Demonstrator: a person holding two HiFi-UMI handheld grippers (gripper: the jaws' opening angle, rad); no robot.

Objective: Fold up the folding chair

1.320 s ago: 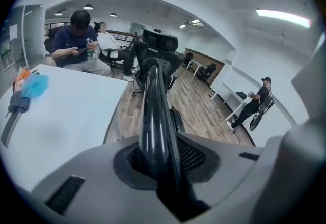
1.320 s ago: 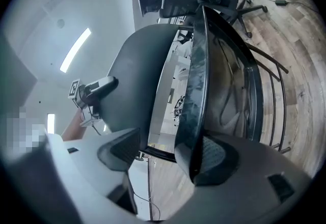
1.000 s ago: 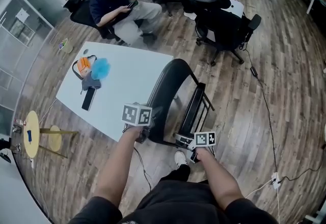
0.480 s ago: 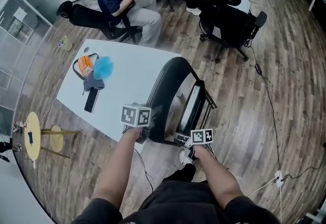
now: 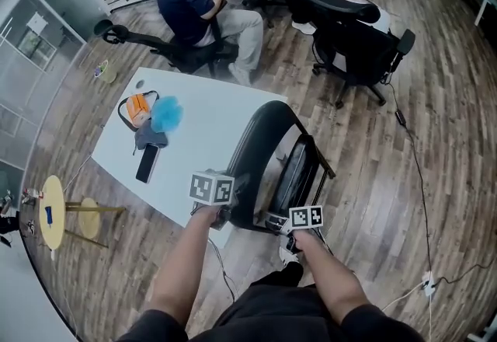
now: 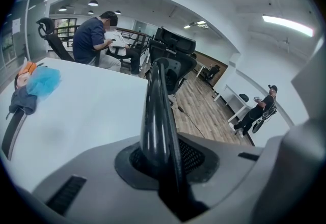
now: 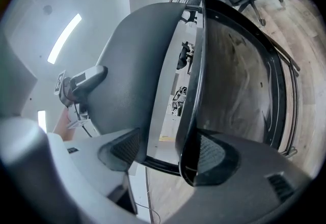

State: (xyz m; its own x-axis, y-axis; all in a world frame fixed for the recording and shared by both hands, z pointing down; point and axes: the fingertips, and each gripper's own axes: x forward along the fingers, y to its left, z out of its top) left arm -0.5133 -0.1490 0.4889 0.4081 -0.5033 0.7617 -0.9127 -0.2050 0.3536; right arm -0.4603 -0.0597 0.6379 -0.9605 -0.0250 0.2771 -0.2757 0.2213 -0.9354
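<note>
The black folding chair (image 5: 260, 142) stands against the white table's (image 5: 202, 111) near edge, its curved backrest upright and its seat (image 5: 297, 171) tipped up close to it. My left gripper (image 5: 226, 214) is shut on the backrest's thin rim (image 6: 159, 116), which runs up between the pads; its jaws have just been closing on it. My right gripper (image 5: 281, 224) sits low at the chair's base. In the right gripper view its jaws (image 7: 158, 154) span the seat's black rim (image 7: 192, 116) and the grey backrest's (image 7: 127, 65) lower edge, each against a pad.
An orange pouch (image 5: 137, 109), a blue fluffy thing (image 5: 165, 111) and a dark phone (image 5: 147, 163) lie on the table. A seated person (image 5: 198, 2) and black office chairs (image 5: 357, 33) are beyond. A yellow stool (image 5: 50, 212) stands left, a cable (image 5: 411, 165) crosses the wooden floor right.
Both grippers and the chair have shifted a little down and to the right in the head view. The camera's view of the table and the seated person has shifted too.
</note>
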